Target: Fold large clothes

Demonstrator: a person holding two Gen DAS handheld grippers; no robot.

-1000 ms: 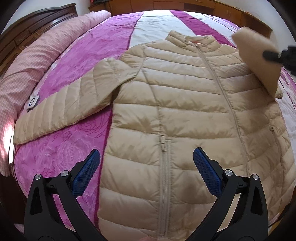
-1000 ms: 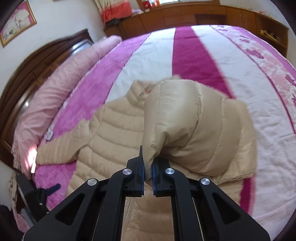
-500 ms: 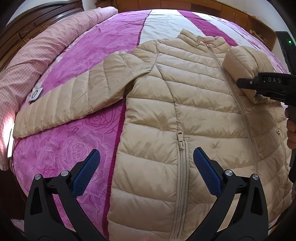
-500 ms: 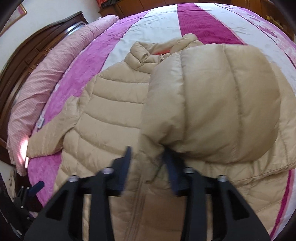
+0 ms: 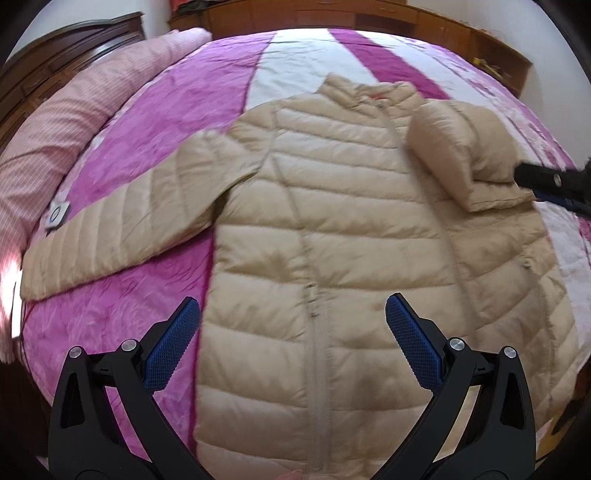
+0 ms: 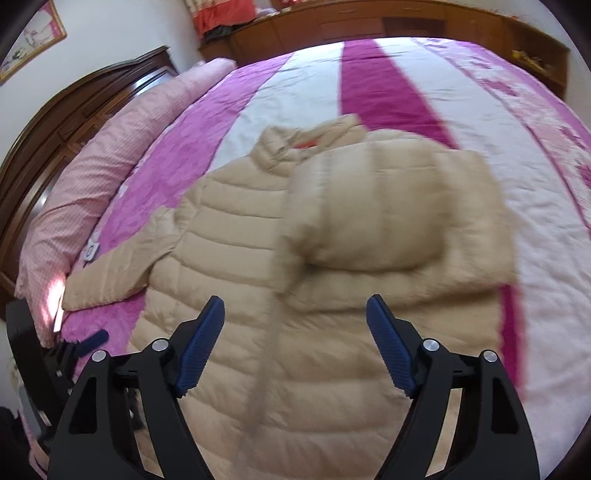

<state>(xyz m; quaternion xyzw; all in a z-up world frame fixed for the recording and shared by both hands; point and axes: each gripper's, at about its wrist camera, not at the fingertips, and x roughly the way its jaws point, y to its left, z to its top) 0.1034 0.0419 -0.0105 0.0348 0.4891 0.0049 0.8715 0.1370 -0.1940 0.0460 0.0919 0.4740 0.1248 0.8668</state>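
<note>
A beige quilted puffer jacket (image 5: 332,229) lies front up on the bed, zip closed, collar at the far end. Its left sleeve (image 5: 122,221) stretches out flat to the left. Its right sleeve (image 5: 461,155) lies folded back over the chest; it also shows in the right wrist view (image 6: 388,206). My left gripper (image 5: 291,332) is open and empty above the jacket's hem. My right gripper (image 6: 295,328) is open and empty just short of the folded sleeve, and its tip shows at the right edge of the left wrist view (image 5: 554,184).
The bed has a magenta, white and pink striped quilt (image 5: 207,92). A long pink pillow roll (image 5: 74,110) lies along the dark wooden headboard (image 6: 74,110) at the left. Wooden cabinets (image 6: 369,26) line the far wall.
My right gripper carried the right sleeve over the chest, opened and let it go, then drew back. The sleeve now rests folded on the jacket. My left gripper stayed open.
</note>
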